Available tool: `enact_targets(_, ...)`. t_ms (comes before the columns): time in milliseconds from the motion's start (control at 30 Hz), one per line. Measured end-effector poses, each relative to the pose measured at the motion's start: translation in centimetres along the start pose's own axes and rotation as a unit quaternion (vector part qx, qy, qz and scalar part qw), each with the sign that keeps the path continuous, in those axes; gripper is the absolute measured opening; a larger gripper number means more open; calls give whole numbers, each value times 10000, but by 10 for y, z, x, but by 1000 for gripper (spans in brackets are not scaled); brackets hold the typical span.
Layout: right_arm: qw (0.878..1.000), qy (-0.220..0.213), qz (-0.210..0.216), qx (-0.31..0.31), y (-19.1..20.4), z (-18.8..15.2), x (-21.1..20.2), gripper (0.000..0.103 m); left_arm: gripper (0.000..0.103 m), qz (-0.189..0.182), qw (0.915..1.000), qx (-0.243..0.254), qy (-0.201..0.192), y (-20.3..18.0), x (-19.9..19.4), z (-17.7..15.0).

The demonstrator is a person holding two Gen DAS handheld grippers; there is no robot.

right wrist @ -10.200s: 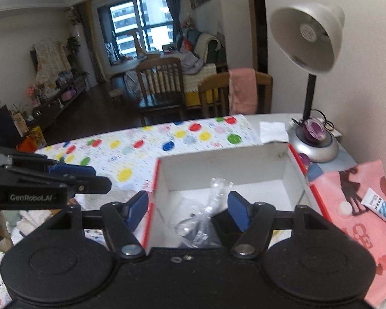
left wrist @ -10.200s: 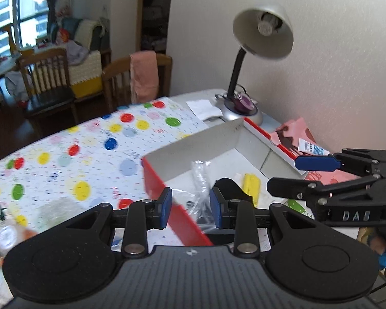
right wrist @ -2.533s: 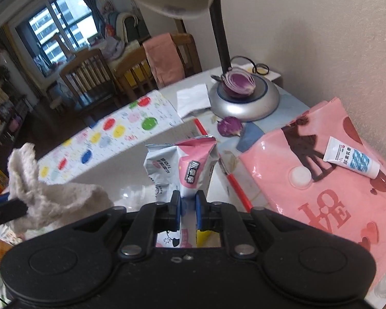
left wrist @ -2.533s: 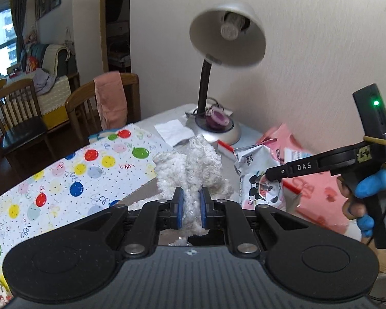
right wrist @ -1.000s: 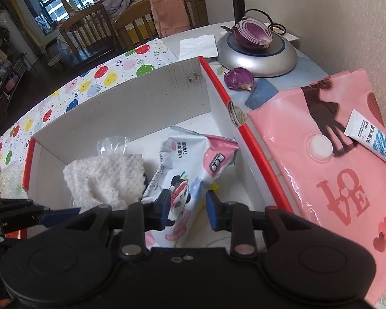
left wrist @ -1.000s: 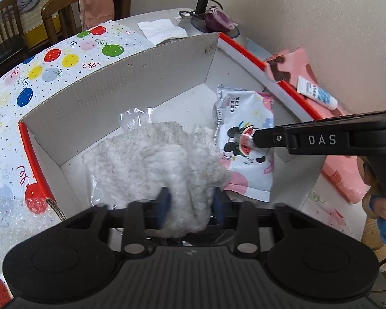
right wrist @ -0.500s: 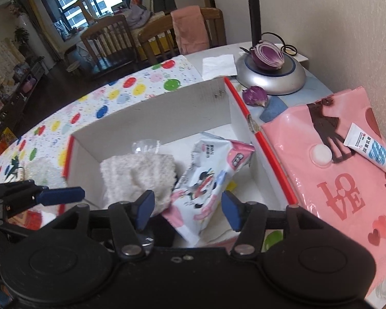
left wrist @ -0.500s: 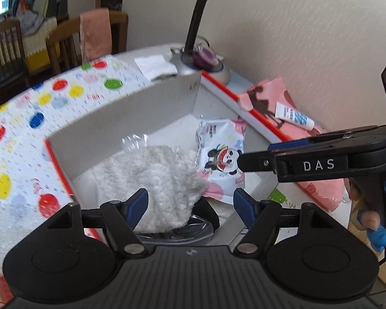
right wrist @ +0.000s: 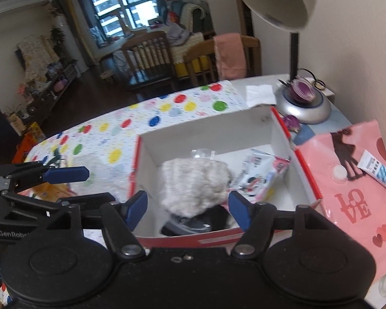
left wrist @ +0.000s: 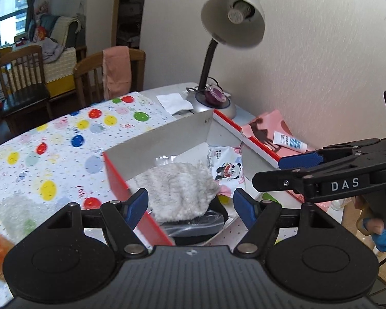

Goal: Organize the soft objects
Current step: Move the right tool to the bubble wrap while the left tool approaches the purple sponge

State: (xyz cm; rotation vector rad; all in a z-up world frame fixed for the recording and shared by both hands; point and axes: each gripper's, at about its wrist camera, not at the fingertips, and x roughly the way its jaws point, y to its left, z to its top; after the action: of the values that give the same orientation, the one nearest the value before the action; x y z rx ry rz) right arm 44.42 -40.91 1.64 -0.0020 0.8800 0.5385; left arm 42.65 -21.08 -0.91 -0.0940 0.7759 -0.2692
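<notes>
You have soft, even daylight, coming from the window (right wrist: 121,15) at eleven o'clock in the right wrist view; its panes glare white. The desk lamp (left wrist: 233,23) seems unlit, though its shade is smeared by motion. Shadows under the fluffy cloth (right wrist: 193,185) are faint. Both fisheye views bow walls at the rim, and the right one is perhaps slightly blurred throughout
</notes>
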Motion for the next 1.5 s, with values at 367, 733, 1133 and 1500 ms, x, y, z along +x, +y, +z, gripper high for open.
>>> enact_targets(367,9982,-162,446,-363,69,-9,-19,87,82,209,9985,-403,-319,45,-80,-30)
enact_targets(733,9969,-9,609,-495,139,-22,-1,92,87,588,9940,-774,-496,124,-137,-76)
enact_targets(1133,9948,213,650,-754,200,-25,38,92,103,673,9923,-973,-368,212,-164,-137)
enact_targets(1500,9897,618,726,-1065,211,-17,96,92,103,340,9992,-180,67,254,-158,-180)
